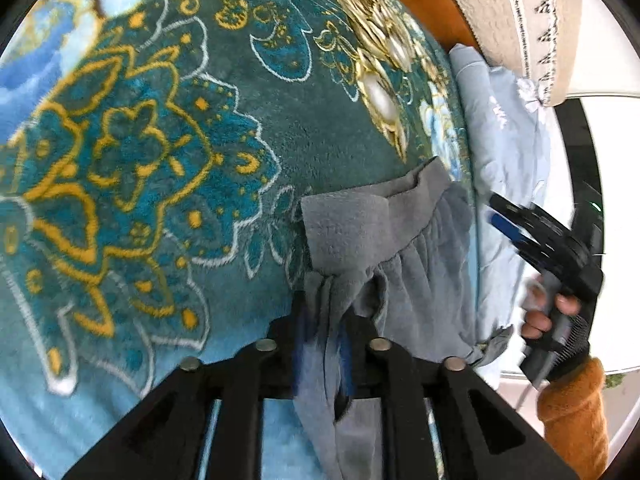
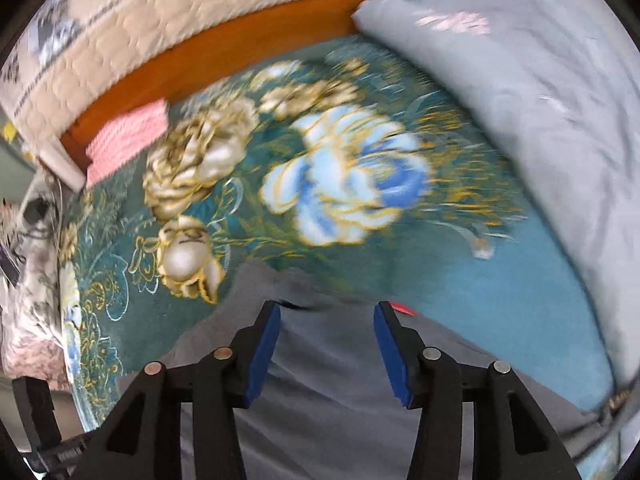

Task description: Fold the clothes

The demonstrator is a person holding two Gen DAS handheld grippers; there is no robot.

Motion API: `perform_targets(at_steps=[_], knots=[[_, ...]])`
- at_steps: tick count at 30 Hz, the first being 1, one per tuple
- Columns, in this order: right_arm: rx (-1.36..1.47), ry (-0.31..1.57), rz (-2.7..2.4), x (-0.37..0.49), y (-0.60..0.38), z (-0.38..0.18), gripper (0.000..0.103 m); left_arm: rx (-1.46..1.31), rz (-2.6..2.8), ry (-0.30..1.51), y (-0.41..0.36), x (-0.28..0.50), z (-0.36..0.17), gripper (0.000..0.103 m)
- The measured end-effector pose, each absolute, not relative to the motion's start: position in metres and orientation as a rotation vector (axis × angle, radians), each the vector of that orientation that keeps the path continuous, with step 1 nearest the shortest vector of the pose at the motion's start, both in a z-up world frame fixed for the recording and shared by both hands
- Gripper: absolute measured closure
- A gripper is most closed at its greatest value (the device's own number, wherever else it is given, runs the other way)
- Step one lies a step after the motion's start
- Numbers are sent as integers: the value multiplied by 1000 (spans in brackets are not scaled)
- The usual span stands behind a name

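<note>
Left gripper (image 1: 324, 344) narrowly parted, grey garment (image 1: 360, 240) bunched between its blue pads. Right gripper (image 2: 326, 344) wide apart, empty above the cloth. Open blanket (image 1: 160, 160) from nine to twelve o'clock; pillow (image 2: 540, 100) at two.

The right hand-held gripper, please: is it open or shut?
Open: the right hand-held gripper shows a wide gap between its blue pads, above the grey garment.

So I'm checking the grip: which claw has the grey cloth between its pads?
The left claw: the grey garment runs up between its pads. The right claw stands wide open above the cloth.
</note>
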State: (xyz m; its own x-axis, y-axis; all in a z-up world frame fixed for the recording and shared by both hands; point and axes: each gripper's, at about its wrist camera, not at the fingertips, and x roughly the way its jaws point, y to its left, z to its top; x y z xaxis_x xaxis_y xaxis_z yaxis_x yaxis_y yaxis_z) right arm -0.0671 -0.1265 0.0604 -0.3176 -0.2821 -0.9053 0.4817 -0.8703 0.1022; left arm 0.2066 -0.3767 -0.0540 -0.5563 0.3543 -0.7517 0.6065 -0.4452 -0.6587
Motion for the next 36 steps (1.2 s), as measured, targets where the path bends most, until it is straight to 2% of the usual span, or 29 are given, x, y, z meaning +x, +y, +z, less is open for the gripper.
perform_targets(at_steps=[2, 4, 8, 11, 15, 18, 21, 24, 33, 36], knots=[[1449, 197, -2274, -65, -80, 78, 48, 1354, -2091, 1552, -376, 211, -45, 72], [1440, 121, -2349, -64, -27, 94, 48, 1334, -2069, 1557, -374, 216, -35, 70], [1435, -154, -2566, -59, 114, 118, 47, 1338, -2111, 1471, -359, 215, -4, 62], [1473, -327, -2709, -52, 204, 121, 47, 1322, -2193, 1400, -339, 204, 23, 60], [1576, -759, -2747, -37, 303, 92, 46, 1334, -2312, 1317, -301, 169, 49, 53], [1630, -1049, -2679, -26, 338, 57, 46, 1414, -2384, 1276, -258, 133, 54, 52], [1645, -1175, -2621, -24, 340, 34, 46, 1490, -2373, 1247, -226, 113, 43, 52], [1672, -1117, -2613, -38, 321, 24, 46, 1544, -2310, 1233, -199, 103, 19, 52], [1916, -391, -2726, -87, 220, 9, 46, 1498, -2088, 1333, -182, 126, -39, 52], [1991, -326, -2798, -88, 220, 5, 48, 1470, -2071, 1390, -190, 128, -42, 52]])
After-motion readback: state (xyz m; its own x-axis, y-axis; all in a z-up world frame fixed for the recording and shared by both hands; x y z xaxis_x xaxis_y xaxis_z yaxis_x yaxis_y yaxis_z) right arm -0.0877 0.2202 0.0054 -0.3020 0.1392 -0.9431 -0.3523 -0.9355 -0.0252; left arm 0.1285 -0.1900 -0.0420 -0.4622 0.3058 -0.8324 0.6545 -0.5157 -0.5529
